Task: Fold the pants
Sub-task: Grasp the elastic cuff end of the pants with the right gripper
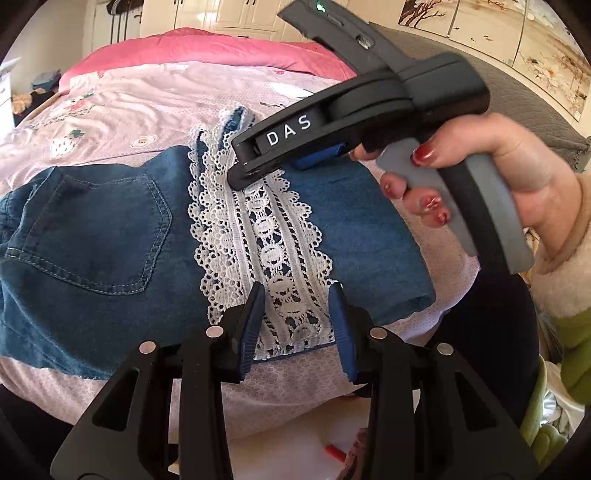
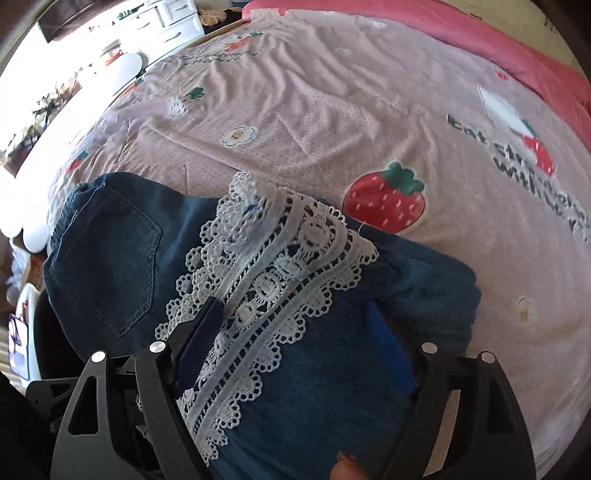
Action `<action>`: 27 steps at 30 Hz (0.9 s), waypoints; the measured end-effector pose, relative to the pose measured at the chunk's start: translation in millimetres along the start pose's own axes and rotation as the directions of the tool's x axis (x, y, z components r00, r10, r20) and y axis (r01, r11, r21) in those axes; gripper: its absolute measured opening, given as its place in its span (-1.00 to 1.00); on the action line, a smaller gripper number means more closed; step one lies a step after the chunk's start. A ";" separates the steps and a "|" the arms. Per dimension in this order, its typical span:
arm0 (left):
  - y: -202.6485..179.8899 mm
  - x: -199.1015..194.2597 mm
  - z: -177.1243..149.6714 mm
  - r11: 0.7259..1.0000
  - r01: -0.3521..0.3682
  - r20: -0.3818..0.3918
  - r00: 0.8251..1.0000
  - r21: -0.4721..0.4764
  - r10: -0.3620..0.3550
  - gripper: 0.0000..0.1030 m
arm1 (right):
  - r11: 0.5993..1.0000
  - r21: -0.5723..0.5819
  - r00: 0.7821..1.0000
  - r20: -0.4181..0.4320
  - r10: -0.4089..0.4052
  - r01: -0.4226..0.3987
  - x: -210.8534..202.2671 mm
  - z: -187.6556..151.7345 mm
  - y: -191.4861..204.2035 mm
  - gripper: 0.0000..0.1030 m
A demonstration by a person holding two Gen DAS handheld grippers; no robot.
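Note:
Blue denim pants (image 1: 92, 236) with a back pocket lie folded on the pink bed; the leg end with white lace trim (image 1: 273, 243) lies over the seat area. My left gripper (image 1: 297, 314) is open, its fingers straddling the lace near the bed's front edge. My right gripper (image 1: 266, 166) comes in from the right, low over the far part of the lace. In the right wrist view the right gripper (image 2: 295, 325) is open, its fingers resting on the lace (image 2: 273, 273) and denim (image 2: 110, 258).
The pink strawberry-print bedspread (image 2: 369, 110) stretches beyond the pants, with a darker pink quilt (image 1: 207, 48) at the far end. White drawers (image 2: 162, 22) stand past the bed. The floor below the bed's edge (image 1: 314, 443) holds small items.

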State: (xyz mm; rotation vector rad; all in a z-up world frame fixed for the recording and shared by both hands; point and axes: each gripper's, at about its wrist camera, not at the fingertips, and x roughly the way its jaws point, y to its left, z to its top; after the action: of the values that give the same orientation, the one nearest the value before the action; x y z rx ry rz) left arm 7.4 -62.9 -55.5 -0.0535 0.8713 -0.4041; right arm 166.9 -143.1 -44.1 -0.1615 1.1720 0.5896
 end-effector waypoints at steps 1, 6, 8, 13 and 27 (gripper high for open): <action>-0.1 0.3 0.0 1.000 0.000 -0.001 1.000 0.002 0.000 -0.45 | 1.000 0.008 1.000 0.003 0.006 -0.006 1.0 -0.8 -1.1 0.57; 0.2 0.2 -0.8 1.000 0.001 -0.003 1.000 0.000 -0.001 -0.45 | 1.000 0.000 1.000 0.024 0.005 -0.005 -7.5 0.8 -0.8 0.58; 0.5 -0.3 -0.1 1.000 0.003 -0.002 1.000 -0.001 -0.003 -0.45 | 1.000 -0.001 0.998 0.061 0.004 -0.004 -20.7 1.6 -0.6 0.58; 0.8 -2.7 1.0 1.000 0.007 -0.001 1.000 -0.004 -0.007 -0.45 | 1.000 -0.023 0.996 0.085 -0.015 0.017 -39.0 6.3 1.0 0.58; 19.8 -47.4 7.3 0.997 -0.064 0.087 0.994 -0.051 0.068 0.01 | 1.000 -0.004 0.988 0.157 -0.007 0.008 -70.8 17.3 25.2 0.76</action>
State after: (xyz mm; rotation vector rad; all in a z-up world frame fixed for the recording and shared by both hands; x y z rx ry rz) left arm -7.9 -28.2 -20.2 -0.0861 0.7933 -0.3169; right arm 149.8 -139.6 31.1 -0.1216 1.0170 0.5878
